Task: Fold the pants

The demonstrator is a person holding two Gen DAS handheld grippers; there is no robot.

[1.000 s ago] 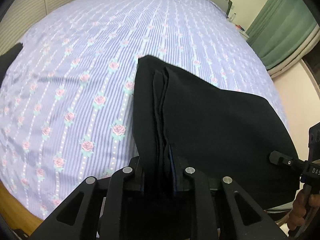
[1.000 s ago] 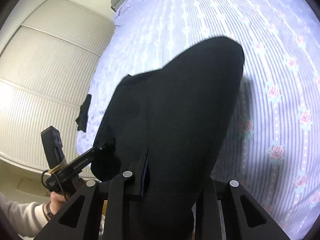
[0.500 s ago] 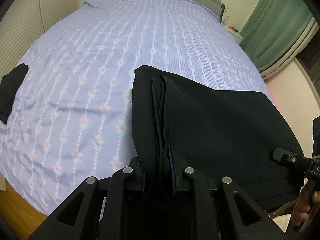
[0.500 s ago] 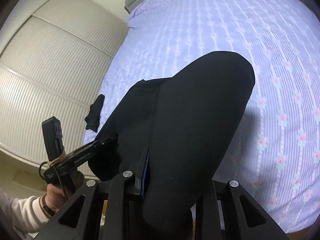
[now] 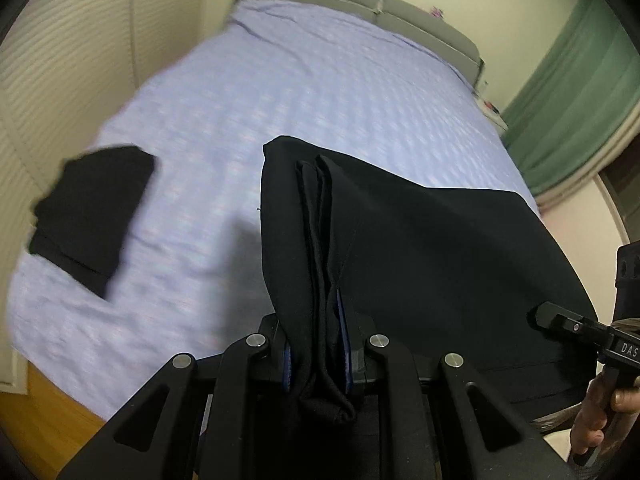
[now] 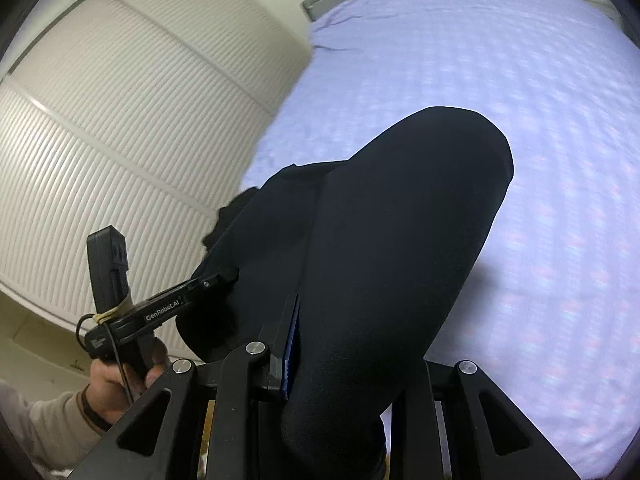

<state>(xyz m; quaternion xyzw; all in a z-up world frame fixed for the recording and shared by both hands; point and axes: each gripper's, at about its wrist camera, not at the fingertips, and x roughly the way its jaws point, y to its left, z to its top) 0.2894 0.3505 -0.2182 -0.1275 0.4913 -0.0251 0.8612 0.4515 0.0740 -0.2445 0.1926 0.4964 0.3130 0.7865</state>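
The folded black pants hang lifted above the bed, held at both ends. My left gripper is shut on the stacked layered edge of the pants. My right gripper is shut on the other end of the pants; the cloth drapes over and hides its right finger. The right gripper also shows at the right edge of the left wrist view, and the left gripper at the left of the right wrist view, each gripping the cloth.
The bed with a lavender floral sheet lies below. Another folded black garment lies near its left edge. White slatted wardrobe doors stand to the left, green curtains to the right, a grey headboard at the far end.
Both grippers have risen and pulled back with the pants, so more of the bed, headboard and wardrobe shows. The other black garment has come further into the left wrist view.
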